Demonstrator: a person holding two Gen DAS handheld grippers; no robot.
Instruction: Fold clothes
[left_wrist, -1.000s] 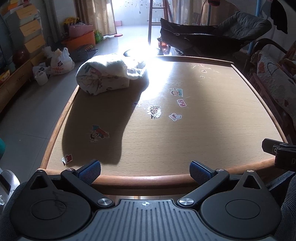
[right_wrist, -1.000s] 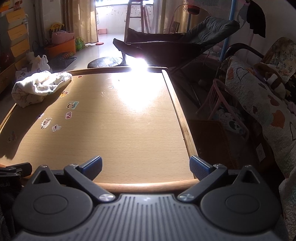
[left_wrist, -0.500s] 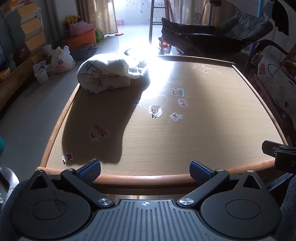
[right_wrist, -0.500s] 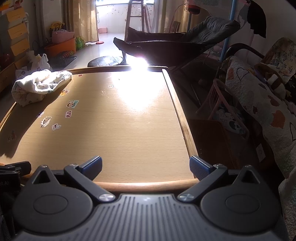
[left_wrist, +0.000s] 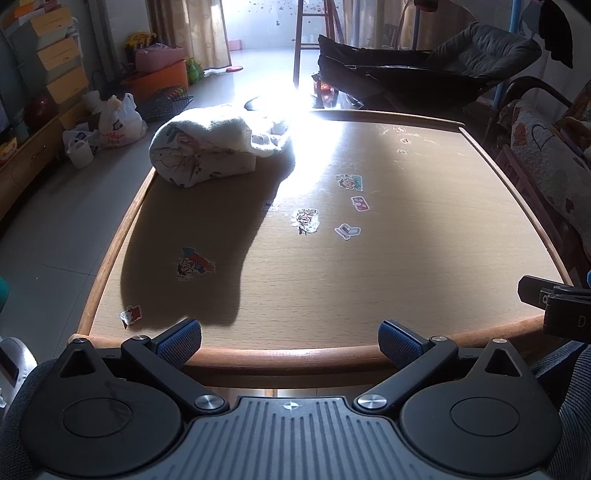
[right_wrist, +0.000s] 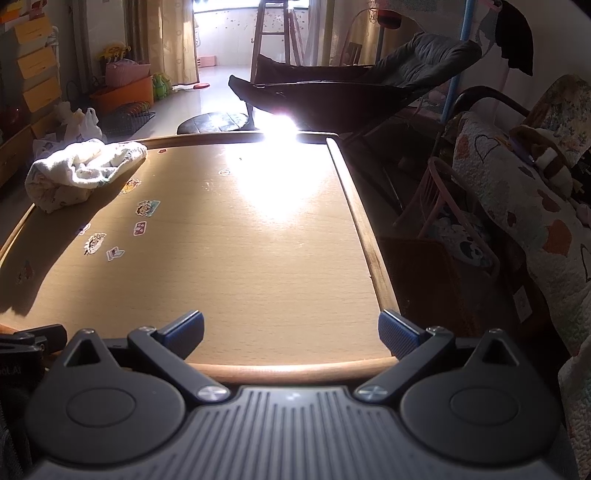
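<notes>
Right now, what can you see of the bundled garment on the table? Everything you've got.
The garment is a loosely rolled, crumpled bundle, not yet folded. Its fabric looks soft: the outer layer is pale with small printed cartoon figures, and a white fleecy lining shows at the top and at the open end. It lies at the far left corner of the wooden table, close to the left rim. Strong backlight washes out its right end, and it casts a long shadow toward the camera. Nothing touches it but the tabletop; neither claw is near it.

A wooden table (left_wrist: 424, 258) with a raised rounded rim is seen under strong glare. A crumpled white printed garment (left_wrist: 207, 147) is bunched at its far left corner, and cartoon stickers (left_wrist: 306, 219) are scattered across the left half.
</notes>
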